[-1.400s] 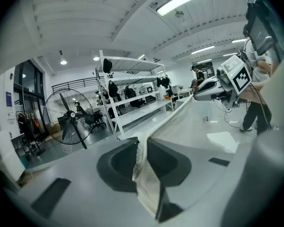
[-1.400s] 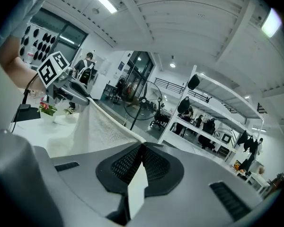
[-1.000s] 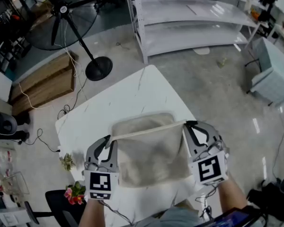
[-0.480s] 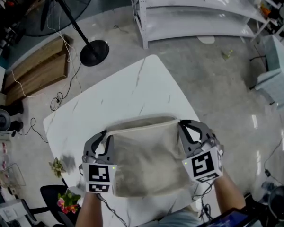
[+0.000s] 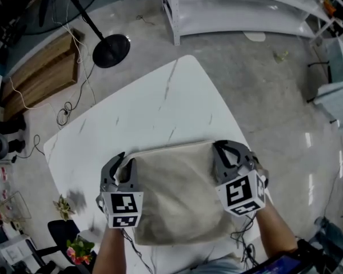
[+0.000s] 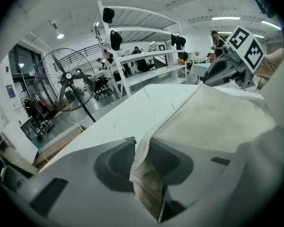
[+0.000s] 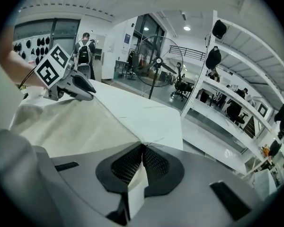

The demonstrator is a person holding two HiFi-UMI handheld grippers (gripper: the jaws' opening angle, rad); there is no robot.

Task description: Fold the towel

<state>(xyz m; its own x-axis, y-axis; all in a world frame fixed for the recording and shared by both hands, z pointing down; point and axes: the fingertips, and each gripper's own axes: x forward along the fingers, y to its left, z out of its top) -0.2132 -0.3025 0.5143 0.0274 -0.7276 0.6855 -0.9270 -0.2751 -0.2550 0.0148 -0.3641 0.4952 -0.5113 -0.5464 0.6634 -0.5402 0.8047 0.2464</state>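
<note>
A beige towel (image 5: 177,198) lies folded on the white table (image 5: 160,107), close to the near edge. My left gripper (image 5: 121,165) is at its far left corner. In the left gripper view the bunched corner (image 6: 144,174) sits between the jaws of this gripper (image 6: 143,141). They have just been opening and hold it only loosely. My right gripper (image 5: 224,150) is at the far right corner. In the right gripper view its jaws (image 7: 143,146) are pinched shut on a thin fold of the towel (image 7: 71,126). Each gripper view shows the other gripper across the cloth.
The far half of the table is bare marble. On the floor beyond stand a fan's round base (image 5: 111,49), white shelving (image 5: 234,10) and wooden boards (image 5: 40,79). Flowers (image 5: 80,247) and cables lie at the near left.
Both grippers have come down and toward me with the towel's far edge. The edge, held up and taut a second ago, now lies low on the layer beneath.
</note>
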